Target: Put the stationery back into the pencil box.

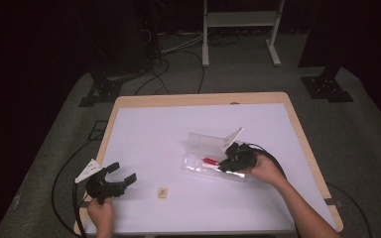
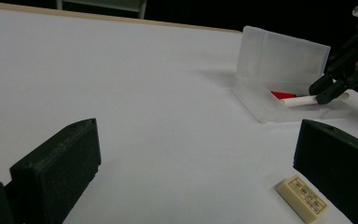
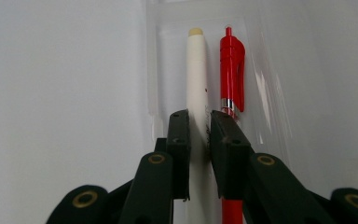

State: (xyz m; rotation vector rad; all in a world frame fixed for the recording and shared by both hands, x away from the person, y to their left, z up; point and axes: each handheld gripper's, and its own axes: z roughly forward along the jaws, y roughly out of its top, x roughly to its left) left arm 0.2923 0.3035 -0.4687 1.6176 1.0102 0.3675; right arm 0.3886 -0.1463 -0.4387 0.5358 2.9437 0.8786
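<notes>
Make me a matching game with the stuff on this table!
Things:
1. white pen
2. red pen
3. eraser
4. left tool

States:
A. open, holding nothing
B. lying loose on the table
C. pinched by the right tool
D. lying free in the clear case

Pairs: 1-C, 2-D, 3-B, 4-A

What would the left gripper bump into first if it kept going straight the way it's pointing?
Probably nothing soon. The left gripper points across bare white table; the small cream eraser lies off by one jaw, and the clear pencil case sits farther to the side. Depth is hard to judge.
</notes>
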